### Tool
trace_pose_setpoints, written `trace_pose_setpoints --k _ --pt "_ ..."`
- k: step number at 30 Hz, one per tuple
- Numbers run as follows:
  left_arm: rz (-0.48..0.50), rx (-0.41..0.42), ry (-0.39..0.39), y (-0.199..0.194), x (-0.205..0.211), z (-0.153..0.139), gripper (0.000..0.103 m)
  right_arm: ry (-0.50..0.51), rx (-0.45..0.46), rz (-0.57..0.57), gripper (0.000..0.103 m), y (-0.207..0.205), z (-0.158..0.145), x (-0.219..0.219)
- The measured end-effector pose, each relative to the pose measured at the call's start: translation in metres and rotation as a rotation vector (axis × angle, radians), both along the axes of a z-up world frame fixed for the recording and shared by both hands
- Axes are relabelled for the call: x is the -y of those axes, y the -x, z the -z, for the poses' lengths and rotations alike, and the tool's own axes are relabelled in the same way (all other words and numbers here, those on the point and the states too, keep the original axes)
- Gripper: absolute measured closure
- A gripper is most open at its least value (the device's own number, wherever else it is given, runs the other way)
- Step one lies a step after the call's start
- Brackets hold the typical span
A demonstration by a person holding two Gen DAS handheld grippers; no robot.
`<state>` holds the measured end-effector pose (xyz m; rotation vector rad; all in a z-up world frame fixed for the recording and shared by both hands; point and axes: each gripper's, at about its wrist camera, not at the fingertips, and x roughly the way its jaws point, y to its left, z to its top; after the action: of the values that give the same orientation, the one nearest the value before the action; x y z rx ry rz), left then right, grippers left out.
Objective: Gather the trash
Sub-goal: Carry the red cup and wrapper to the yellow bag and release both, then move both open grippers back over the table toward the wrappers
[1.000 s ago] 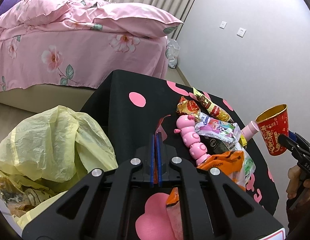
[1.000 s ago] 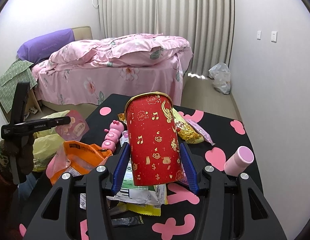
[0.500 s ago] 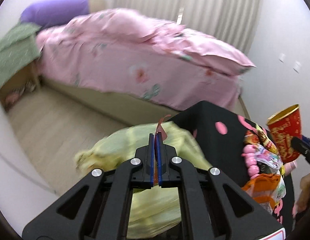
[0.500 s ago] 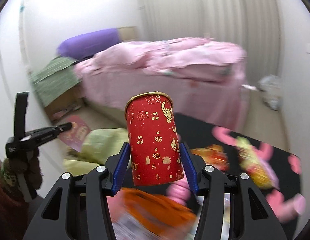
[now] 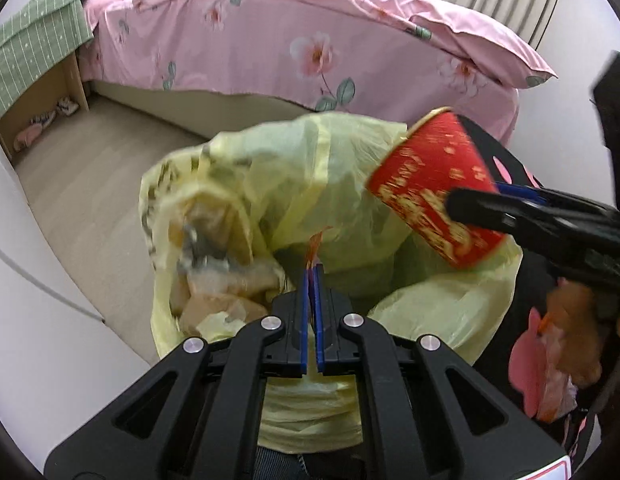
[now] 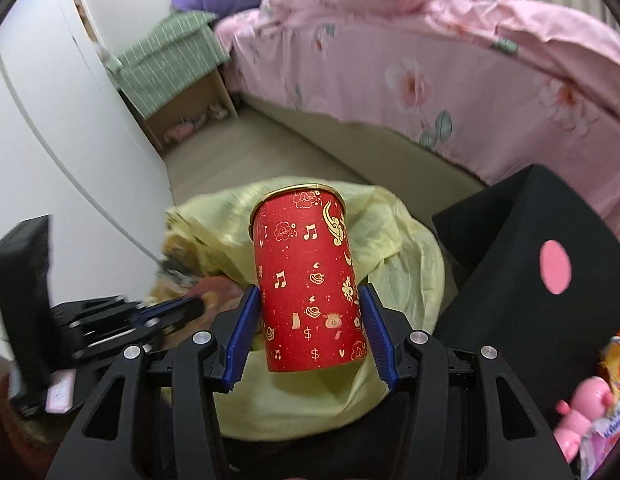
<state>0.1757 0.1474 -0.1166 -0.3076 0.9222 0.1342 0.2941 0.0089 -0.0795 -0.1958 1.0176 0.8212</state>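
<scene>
Right tongs [image 6: 310, 334]: clamped around a red tube with gold print [image 6: 308, 280], blue pads pressed to its two flanks near the base, gold-rimmed end leading away from the wrist. Left tongs [image 5: 311, 276]: pinched fully together on a thin pinkish scrap of wrapper [image 5: 314, 246], only a sliver of it poking out past the tips.

Below and ahead of both: yellow trash bag [image 5: 310, 184], mouth gaping upward, crumpled refuse already inside. Seen from the left wrist, tube tilted, long axis slanting from lower right to upper left, open end aimed over the bag's far lip, body hanging above the right edge of the mouth rather than its middle. Left tips poised almost straight over the opening, nearer to the hole than the right pair.

Likely next: release of both over the bag; tube probably needing a little more travel toward the middle first, or risk of glancing off the rim onto the black surface [image 6: 549, 240] beside it.
</scene>
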Motion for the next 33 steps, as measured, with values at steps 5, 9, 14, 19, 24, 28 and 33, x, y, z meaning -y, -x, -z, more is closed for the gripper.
trace_pose_setpoints --k 5,9,14,19,24,28,33 --pt "-0.041 0.030 0.011 0.000 -0.009 0.001 0.101 0.037 0.009 -0.005 0.055 0.003 0.003 -0.004" --pt "-0.076 0.067 0.035 0.003 -0.015 -0.006 0.101 0.035 0.016 0.010 0.052 0.005 0.004 0.001" --pt "-0.137 0.129 0.114 0.011 -0.031 -0.020 0.071 -0.004 -0.021 0.044 0.050 0.006 0.002 0.010" --pt "-0.161 0.207 0.109 0.020 -0.033 -0.048 0.053 -0.074 -0.001 0.066 0.049 0.014 -0.022 0.031" --pt "-0.110 0.277 0.123 0.025 -0.020 -0.072 0.034 -0.110 0.103 0.113 0.049 0.032 -0.061 0.075" --pt "0.006 0.277 0.189 0.022 0.008 -0.081 0.029 -0.107 0.162 0.187 0.049 0.048 -0.082 0.126" --pt "0.121 0.269 0.172 0.016 0.058 -0.088 0.029 -0.164 0.249 0.317 0.049 0.072 -0.108 0.202"
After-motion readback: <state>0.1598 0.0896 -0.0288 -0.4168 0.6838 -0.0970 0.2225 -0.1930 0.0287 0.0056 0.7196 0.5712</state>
